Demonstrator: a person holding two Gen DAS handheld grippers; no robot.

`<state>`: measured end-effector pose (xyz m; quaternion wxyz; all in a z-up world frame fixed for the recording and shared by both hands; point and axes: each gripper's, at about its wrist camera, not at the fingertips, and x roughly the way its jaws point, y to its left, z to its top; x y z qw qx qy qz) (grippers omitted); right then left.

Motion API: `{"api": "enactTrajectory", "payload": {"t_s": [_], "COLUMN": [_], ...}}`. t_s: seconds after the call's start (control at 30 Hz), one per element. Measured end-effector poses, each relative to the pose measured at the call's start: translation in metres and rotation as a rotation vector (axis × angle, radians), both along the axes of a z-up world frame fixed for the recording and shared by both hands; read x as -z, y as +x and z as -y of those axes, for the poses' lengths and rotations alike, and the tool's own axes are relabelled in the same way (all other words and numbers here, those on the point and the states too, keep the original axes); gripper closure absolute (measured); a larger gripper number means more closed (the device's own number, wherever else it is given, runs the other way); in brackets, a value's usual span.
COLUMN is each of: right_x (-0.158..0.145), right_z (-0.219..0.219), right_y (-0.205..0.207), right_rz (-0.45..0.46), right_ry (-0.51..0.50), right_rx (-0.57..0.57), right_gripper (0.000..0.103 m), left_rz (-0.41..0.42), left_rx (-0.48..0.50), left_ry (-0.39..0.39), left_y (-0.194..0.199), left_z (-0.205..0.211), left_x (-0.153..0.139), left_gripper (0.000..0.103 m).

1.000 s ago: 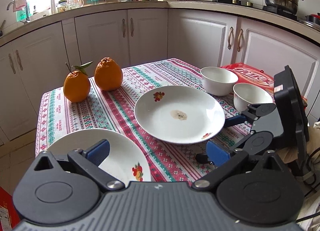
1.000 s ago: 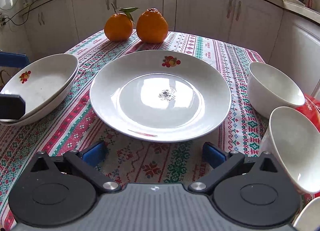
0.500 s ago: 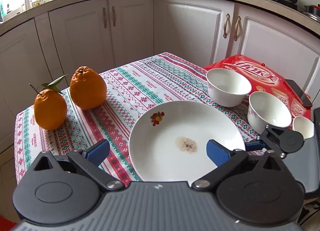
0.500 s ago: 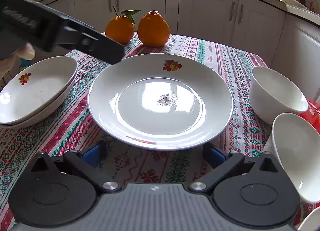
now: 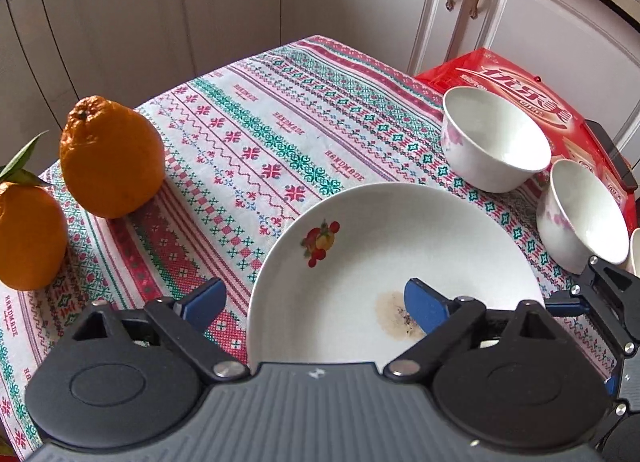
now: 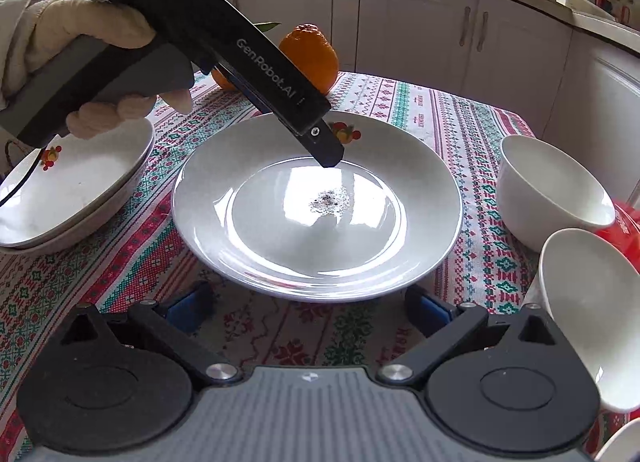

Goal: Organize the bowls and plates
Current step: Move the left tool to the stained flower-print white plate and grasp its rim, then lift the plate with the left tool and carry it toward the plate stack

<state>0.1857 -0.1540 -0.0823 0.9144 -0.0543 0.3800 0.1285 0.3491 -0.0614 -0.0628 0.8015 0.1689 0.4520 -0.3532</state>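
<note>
The left gripper [image 5: 314,302] pointed steeply downward, its blue-padded fingers [image 5: 204,299] spread apart and drawing together, with neither pad pressing on anything. Seen from the right wrist camera, its long black body slanted down from the upper left, held in a gloved left hand [image 6: 100,50] whose fingers wrapped around the grey handle, a pale sleeve showing at the wrist. The right gripper [image 6: 310,308] was held low and angled down, its jaws standing wide, blue pads [image 6: 430,308] well apart and empty.
</note>
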Motion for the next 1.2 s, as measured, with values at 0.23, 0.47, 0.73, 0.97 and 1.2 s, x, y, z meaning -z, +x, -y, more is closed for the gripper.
{"api": "enactTrajectory", "payload": {"t_s": [0.23,0.47,0.73,0.97,1.2], "right_x": [0.0,-0.001,-0.001,-0.002,-0.003], "right_z": [0.001,0.004,0.005,0.006,0.005], "right_y": [0.0,0.001,0.003,0.003,0.004], "right_rz": [0.008,0.019,0.023,0.025,0.016], "right_ry": [0.007,0.007,0.011,0.01,0.002], "right_rx": [-0.004,-0.006,-0.005,-0.02,-0.021], "right_gripper": [0.0,0.005,0.008,0.01,0.011], "left_rz": [-0.037,-0.084,-0.115,-0.123,-0.124], "left_rx": [0.053,0.093,0.127,0.13,0.136], "left_ry": [0.03,0.046,0.08,0.085,0.088], "left_y": [0.011,0.019,0.023,0.025,0.023], "left_z": [0.008,0.012,0.018,0.019,0.017], "left_x": [0.004,0.004,0.004,0.005,0.004], "left_gripper": [0.02,0.031,0.039,0.04,0.041]}}
